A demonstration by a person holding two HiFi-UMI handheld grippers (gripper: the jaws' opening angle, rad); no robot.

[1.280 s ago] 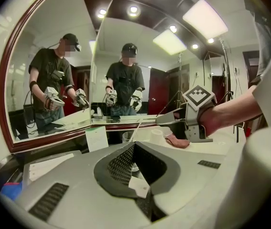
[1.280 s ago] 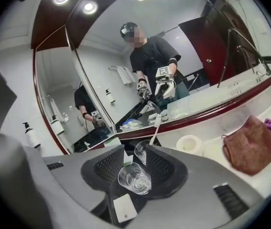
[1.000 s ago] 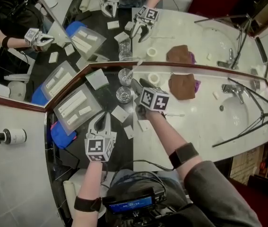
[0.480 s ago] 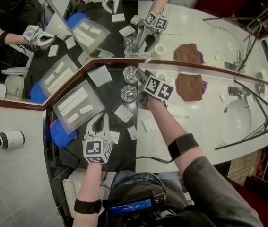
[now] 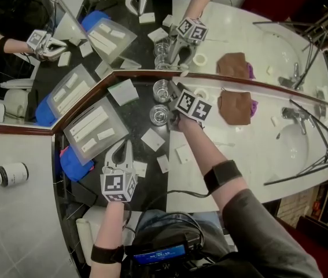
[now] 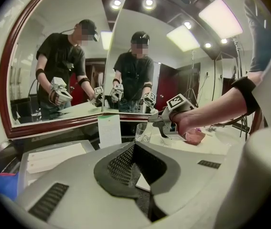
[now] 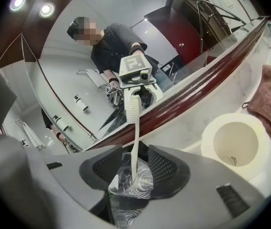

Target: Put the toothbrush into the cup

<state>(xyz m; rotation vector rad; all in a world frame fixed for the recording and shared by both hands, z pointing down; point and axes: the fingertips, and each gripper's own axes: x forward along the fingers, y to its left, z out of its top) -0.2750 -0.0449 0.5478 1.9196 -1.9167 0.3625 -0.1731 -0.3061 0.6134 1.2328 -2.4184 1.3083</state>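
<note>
- Right gripper (image 5: 170, 117) has sunk beside the cup (image 7: 134, 182); its wide jaws, just closing slightly, flank it.
- Toothbrush (image 7: 134, 128) stands inside.
- Left gripper (image 5: 122, 147), near left: jaws together, empty.

The head view is bright and even. The white countertop (image 5: 256, 149) comes close to washing out, while the glossy black counter (image 5: 135, 119) stays dark and carries pale reflections. Shadows are faint and soft-edged. The wide lens bows the mirror frame (image 5: 268, 86).

In the left gripper view, round ceiling spotlights (image 6: 148, 3) and a glowing light panel (image 6: 220, 17) flare white, and the corners fall to black. The left gripper (image 6: 134, 149), so near the lens, is soft.

In the right gripper view two round lamps (image 7: 18, 3) glare at the upper left. The right gripper (image 7: 135, 163) blurs, and the glass cup (image 7: 134, 185) glints.
</note>
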